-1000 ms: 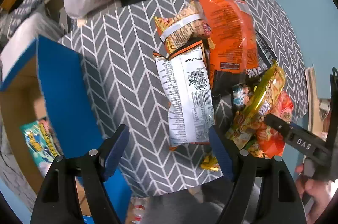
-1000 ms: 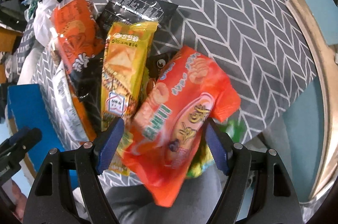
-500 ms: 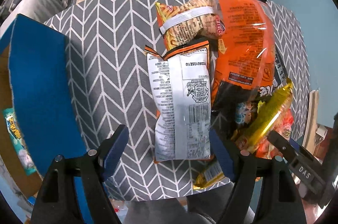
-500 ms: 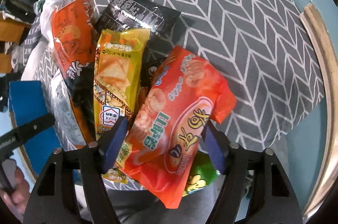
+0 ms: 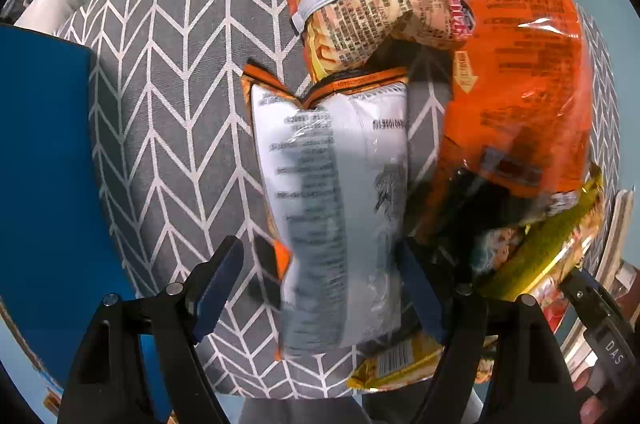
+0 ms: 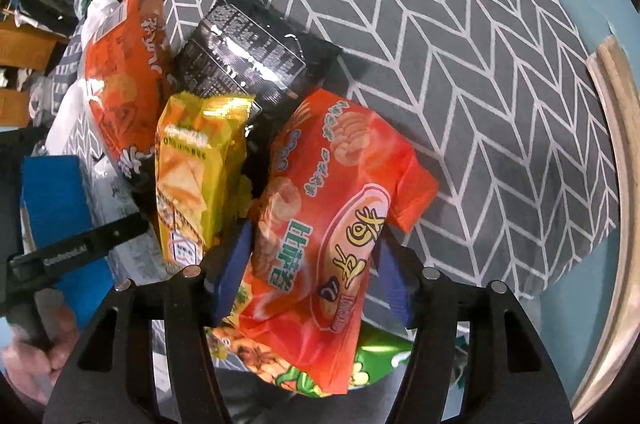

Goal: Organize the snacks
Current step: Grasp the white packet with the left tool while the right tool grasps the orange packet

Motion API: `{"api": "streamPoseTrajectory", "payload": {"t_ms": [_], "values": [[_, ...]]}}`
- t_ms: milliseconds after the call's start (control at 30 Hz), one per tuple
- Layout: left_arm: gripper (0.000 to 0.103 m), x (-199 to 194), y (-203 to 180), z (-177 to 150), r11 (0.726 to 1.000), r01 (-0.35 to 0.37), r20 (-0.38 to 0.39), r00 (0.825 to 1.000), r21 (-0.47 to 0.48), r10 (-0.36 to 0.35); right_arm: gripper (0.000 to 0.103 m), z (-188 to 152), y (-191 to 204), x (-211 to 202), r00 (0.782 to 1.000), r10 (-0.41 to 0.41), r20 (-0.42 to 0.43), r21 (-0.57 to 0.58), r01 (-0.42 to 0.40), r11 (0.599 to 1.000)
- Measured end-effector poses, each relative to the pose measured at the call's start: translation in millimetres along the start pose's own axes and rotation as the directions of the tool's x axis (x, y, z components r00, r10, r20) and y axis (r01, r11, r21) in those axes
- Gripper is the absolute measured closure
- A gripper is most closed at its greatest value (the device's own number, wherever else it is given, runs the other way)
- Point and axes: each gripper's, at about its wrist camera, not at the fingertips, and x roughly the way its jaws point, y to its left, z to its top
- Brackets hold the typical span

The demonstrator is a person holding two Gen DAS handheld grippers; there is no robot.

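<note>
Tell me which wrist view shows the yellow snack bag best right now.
The right wrist view: the yellow snack bag faces the camera with its printed front readable, left of the red-orange bag between the right gripper fingers. The left wrist view shows only its glossy edge at the far right, partly hidden.
</note>
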Motion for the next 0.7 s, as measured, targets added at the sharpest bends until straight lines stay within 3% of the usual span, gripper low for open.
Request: {"api": "streamPoseTrajectory", "payload": {"t_ms": [133,367,700], "values": [[0.023,7.8,-2.0,4.0,1.0,0.015,0.003,1.0,-0.006,-0.015,0.043,4.1,10.2,3.2,1.0,-0.02,0.007,-0.026,0.02,0.999],[0.058,5.5,3.6,-0.4,0.998,0.062,0.026,0.998,0.025,-0.063,0.062,2.1,20.7,2.0,0.999,-0.034,0.021,-0.072,0.035,0.997],[0.065,-13.4,12.0,-14.2,0.996,0.042,0.07,0.996,0.076,-0.048,0.064,-17.2,6.1,-29.5,0.997,-0.043,0.063,-0.069,0.047,0.997]]}}
